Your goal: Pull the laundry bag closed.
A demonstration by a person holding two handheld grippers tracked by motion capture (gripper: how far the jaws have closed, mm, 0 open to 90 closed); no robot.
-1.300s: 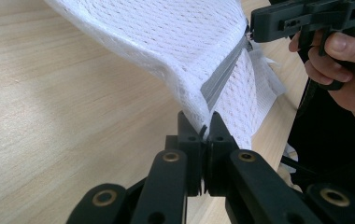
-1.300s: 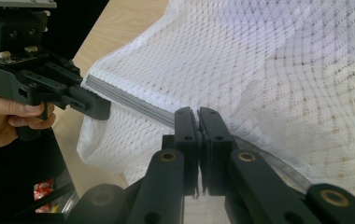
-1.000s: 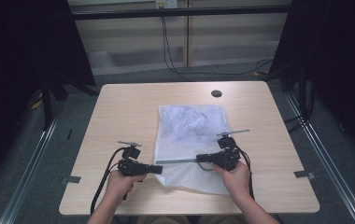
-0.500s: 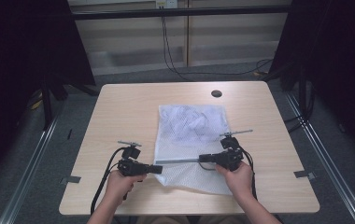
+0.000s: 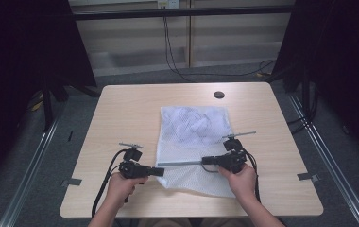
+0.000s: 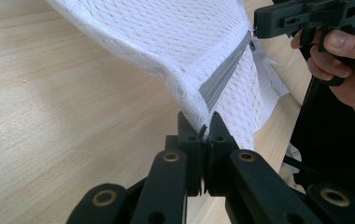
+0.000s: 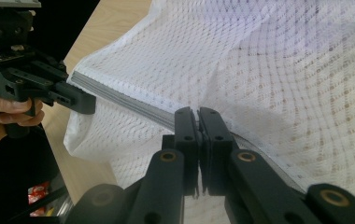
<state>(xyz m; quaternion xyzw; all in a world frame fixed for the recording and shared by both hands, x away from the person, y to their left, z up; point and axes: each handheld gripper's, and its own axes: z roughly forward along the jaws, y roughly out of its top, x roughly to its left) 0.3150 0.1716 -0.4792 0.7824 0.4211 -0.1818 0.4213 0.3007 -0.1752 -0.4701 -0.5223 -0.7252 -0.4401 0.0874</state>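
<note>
Centrally, mesh bag (image 5: 194, 142) on table (image 5: 121, 113), both tongs pinching zipper (image 5: 180, 164)

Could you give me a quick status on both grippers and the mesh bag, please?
Left gripper shut on zipper end. Right gripper shut on zipper farther along. Mesh bag on table, zipper taut between them. Nothing in the way.
</note>
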